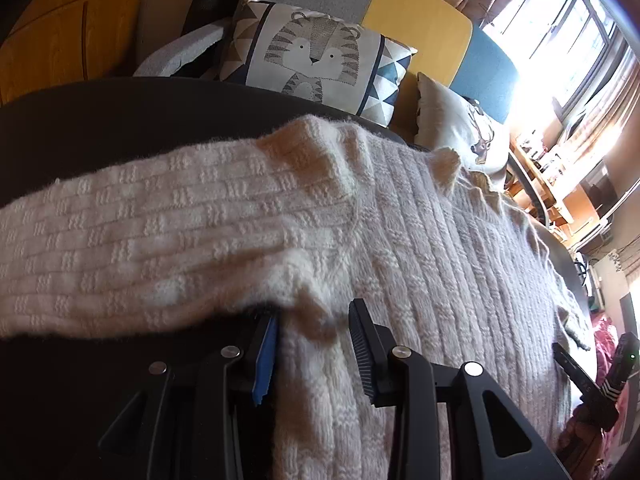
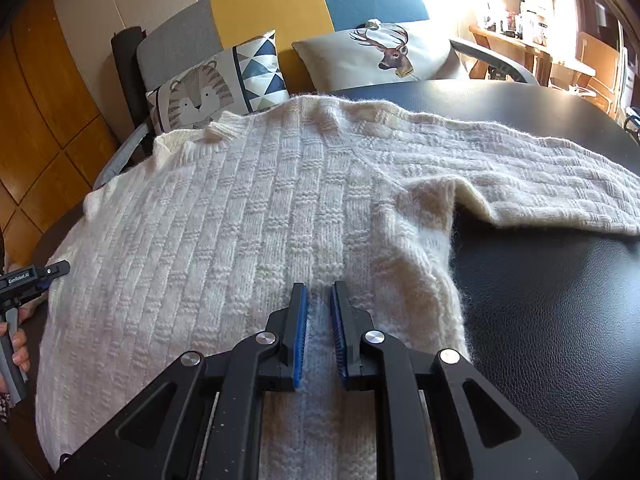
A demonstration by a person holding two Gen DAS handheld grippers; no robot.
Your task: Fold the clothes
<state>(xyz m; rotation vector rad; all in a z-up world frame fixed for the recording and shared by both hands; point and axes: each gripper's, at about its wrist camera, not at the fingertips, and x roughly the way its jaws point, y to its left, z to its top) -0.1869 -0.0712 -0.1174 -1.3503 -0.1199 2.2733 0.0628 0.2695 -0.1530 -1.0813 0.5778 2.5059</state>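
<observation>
A cream knitted sweater (image 1: 420,216) lies spread flat on a black table (image 1: 100,120). In the left wrist view one sleeve (image 1: 140,232) stretches out to the left. My left gripper (image 1: 314,312) is open, low at the armpit where that sleeve joins the body, with knit between its jaws. In the right wrist view the sweater (image 2: 240,208) fills the middle and its other sleeve (image 2: 540,176) runs right. My right gripper (image 2: 319,292) is open with a narrow gap, low over the sweater's body near its right side edge.
The black table (image 2: 560,320) has a leather-like top. Behind it stands a grey, yellow and blue sofa (image 2: 272,4) with a tiger cushion (image 2: 208,92) and a deer cushion (image 2: 384,56). The other gripper (image 2: 24,280) shows at the left edge. A bright window (image 1: 560,32) lies far right.
</observation>
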